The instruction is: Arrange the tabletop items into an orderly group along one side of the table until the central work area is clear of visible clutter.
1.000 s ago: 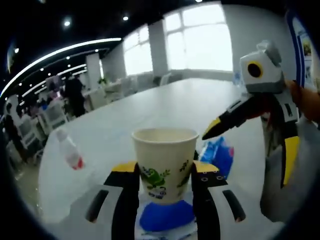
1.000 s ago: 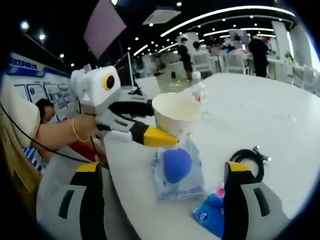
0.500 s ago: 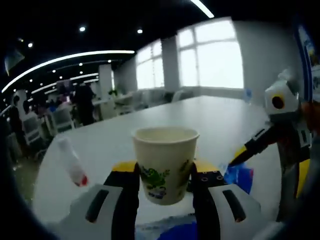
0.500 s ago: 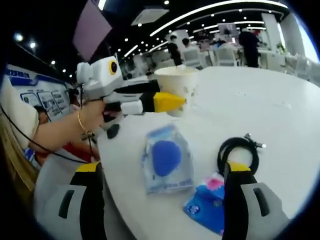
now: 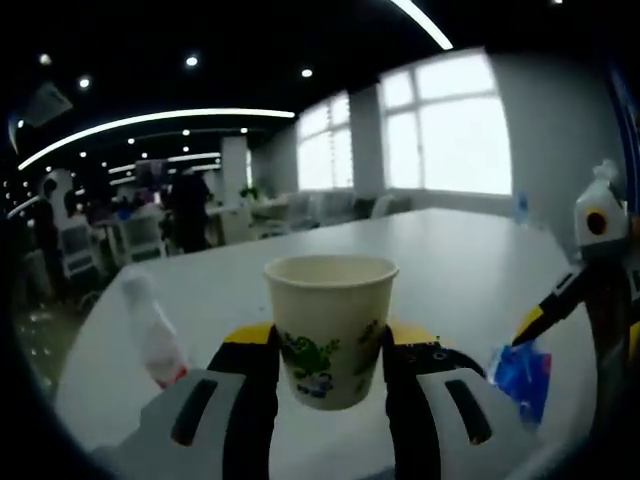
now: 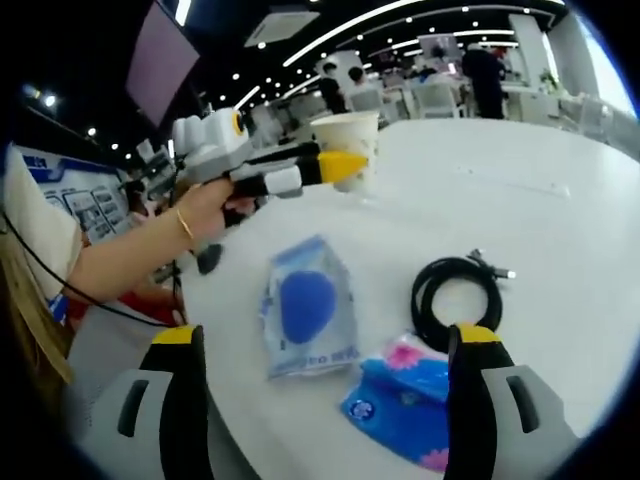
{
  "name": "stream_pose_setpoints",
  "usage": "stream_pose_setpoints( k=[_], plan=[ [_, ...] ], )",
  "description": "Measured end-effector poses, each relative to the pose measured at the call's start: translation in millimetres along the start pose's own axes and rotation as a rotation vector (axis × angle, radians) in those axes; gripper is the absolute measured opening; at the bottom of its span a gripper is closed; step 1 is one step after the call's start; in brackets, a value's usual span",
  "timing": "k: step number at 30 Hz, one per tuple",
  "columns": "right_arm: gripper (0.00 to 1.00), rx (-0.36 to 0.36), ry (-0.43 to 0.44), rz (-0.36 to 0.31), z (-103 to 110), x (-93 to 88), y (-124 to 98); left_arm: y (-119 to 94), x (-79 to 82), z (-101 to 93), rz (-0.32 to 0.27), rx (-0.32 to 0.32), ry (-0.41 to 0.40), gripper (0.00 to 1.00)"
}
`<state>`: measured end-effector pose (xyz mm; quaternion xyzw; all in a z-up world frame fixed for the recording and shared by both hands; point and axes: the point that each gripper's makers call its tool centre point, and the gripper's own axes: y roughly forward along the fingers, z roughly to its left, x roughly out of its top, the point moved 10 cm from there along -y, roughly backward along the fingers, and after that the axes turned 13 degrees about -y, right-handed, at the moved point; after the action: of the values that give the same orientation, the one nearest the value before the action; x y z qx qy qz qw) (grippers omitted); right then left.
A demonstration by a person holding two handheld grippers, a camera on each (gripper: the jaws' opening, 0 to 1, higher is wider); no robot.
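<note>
Now | left tongs (image 5: 328, 375) clamp paper cup (image 5: 329, 328), raised | right tongs (image 6: 325, 345) wide, low

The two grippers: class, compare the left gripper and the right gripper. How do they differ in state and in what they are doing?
The left gripper is shut on the paper cup and holds it up off the white table; the right gripper is open and holds nothing. The left one is raised in the air, while the right one hangs low over the sealed blue packet, black cable and blue tissue pack. Both have yellow-tipped jaws.
</note>
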<state>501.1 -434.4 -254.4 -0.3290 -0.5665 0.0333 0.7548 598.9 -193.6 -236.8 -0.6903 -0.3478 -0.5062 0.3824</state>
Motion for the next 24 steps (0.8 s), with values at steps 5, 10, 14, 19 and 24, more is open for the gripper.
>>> stream_pose_setpoints(
  k=[5,10,14,19,24],
  plan=[
    [0.99,-0.018,0.023,0.013,-8,-6.1,0,13,-5.4,13.1,-0.026,0.02,-0.032,0.38],
    [0.99,-0.034,0.039,0.023,-14,-11.2,0,21,-8.9,24.1,-0.044,0.04,-0.033,0.38],
    [0.99,-0.045,0.049,0.035,-20,-14.7,0,29,-14.5,31.5,-0.05,0.052,-0.042,0.38],
    [0.99,-0.052,0.062,0.037,-23,-17.5,2,40,-22.5,41.7,-0.065,0.08,-0.048,0.38],
    [0.99,-0.067,0.074,0.043,-26,-21.5,2,47,-29.7,51.5,-0.084,0.097,-0.073,0.38]
  ],
)
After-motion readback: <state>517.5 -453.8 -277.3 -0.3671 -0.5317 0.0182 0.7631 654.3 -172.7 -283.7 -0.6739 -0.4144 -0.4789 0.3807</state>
